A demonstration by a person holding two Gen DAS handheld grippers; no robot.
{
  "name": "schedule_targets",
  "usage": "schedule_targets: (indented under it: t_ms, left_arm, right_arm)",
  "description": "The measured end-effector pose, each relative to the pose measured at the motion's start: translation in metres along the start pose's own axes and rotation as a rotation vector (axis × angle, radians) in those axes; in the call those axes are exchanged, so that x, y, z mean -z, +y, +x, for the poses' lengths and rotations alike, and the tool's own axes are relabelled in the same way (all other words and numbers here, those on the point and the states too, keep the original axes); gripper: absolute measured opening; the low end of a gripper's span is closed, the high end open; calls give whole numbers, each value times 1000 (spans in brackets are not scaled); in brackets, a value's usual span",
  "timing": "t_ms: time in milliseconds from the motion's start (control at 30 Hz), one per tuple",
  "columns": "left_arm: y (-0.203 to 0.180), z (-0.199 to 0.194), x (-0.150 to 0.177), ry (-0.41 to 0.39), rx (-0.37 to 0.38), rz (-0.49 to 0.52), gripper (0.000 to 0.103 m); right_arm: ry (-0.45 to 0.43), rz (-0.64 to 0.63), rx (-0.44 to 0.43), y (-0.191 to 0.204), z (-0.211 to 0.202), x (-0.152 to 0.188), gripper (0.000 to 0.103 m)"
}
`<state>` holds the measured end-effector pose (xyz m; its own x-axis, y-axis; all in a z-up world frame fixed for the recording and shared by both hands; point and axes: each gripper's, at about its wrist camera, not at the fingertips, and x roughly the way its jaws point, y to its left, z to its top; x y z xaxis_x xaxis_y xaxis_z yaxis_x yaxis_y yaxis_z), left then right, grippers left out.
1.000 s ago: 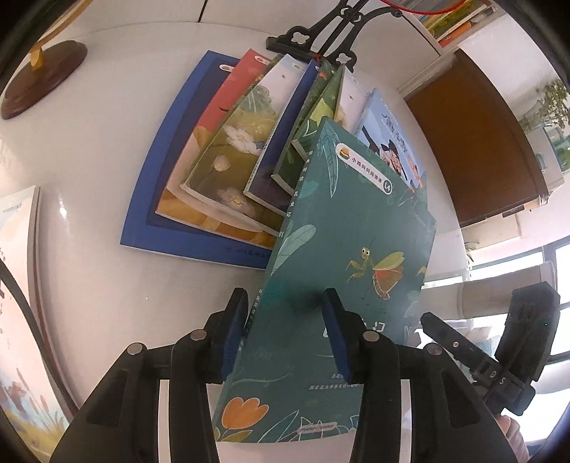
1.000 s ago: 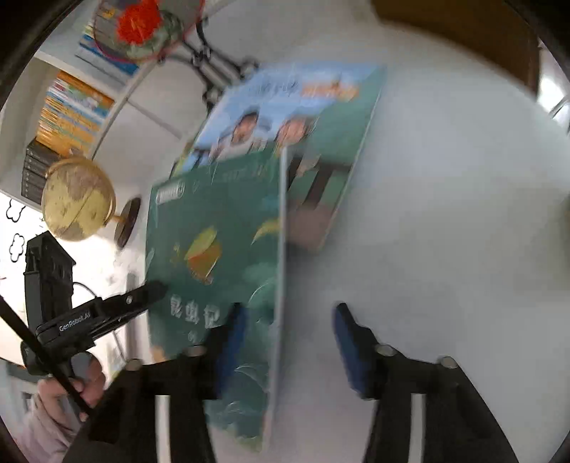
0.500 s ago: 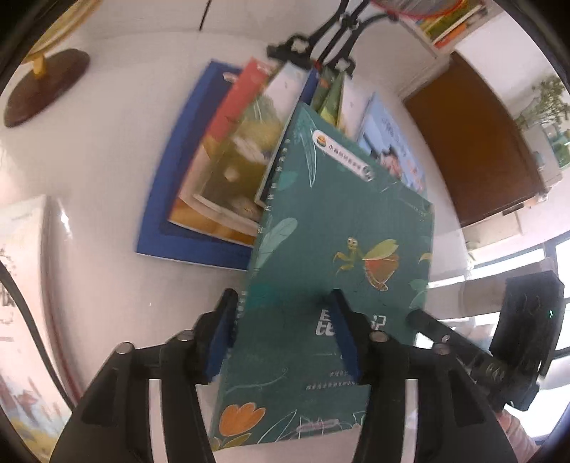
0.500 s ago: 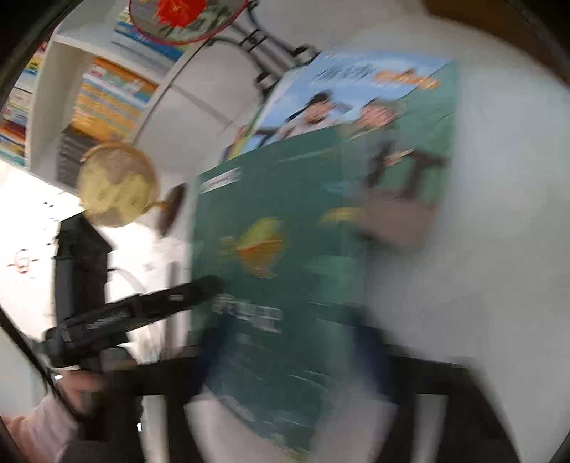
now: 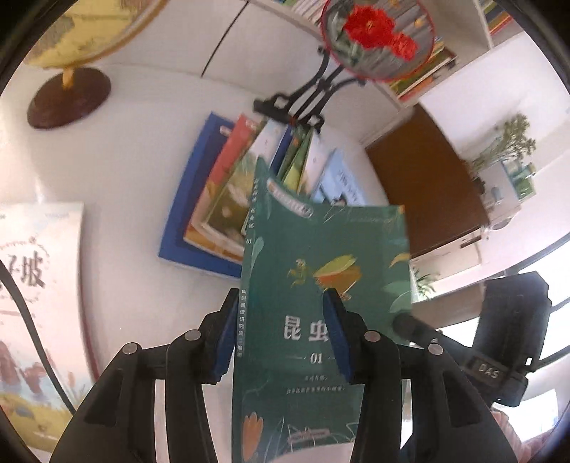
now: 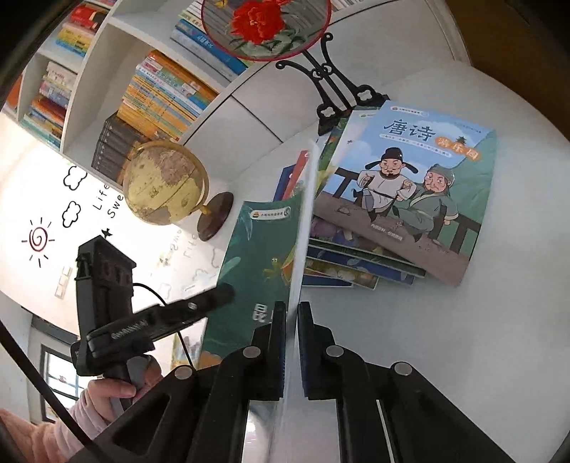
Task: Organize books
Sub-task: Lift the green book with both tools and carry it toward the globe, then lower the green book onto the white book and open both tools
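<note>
A green book [image 5: 320, 285] with an insect on its cover is held up off the white table [image 5: 124, 171]. My right gripper [image 6: 292, 313] is shut on its long page edge, so the book [image 6: 260, 256] shows edge-on there. My left gripper [image 5: 283, 334] stands partly open in front of the cover. One finger sits beside the spine and the other over the title, and no pad visibly presses. Behind lies a fanned stack of books [image 5: 221, 199], topped by a blue book [image 6: 409, 192] with two cartoon figures.
A globe [image 6: 164, 181] on a brown base stands at the back left. A round fan with red flowers [image 6: 263, 25] on a black stand [image 5: 302, 96] rises behind the stack. Filled bookshelves [image 6: 153, 96] line the wall. Another book [image 5: 35, 285] lies at the left.
The right gripper went from open beside the green book's edge to shut on it. The book came up off the table, and both grippers rose with it.
</note>
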<state>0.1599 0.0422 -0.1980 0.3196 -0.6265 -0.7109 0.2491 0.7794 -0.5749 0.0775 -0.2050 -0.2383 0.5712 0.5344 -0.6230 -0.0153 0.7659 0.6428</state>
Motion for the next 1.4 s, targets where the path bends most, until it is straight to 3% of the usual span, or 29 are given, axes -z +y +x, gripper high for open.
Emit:
schedule_targets:
  t_ms: [400,633,900,1100,1300,1400]
  left_arm:
    - [41,-59,1,-133,-55,-61,42]
    - [89,-106,14,-218,-169,-125,42]
    - [147,-133,24,-231,-278,-206,42]
    - [168,-123,29,-194,-316,-212,42]
    - [175,-115,33,-204,-363,-246,42]
    - [180,-110,32,-181,-405,-262,42]
  right_arm:
    - [49,-84,-44,60,24,-5,7]
    - [143,-174,-77,113,75,8,7]
    - [267,-223,-118,167,150,29,7]
    - [314,-244,-73,176,183,40,7]
    - [341,-231,-24,169,201,40,7]
    - [317,-219,4,163,203,38,11]
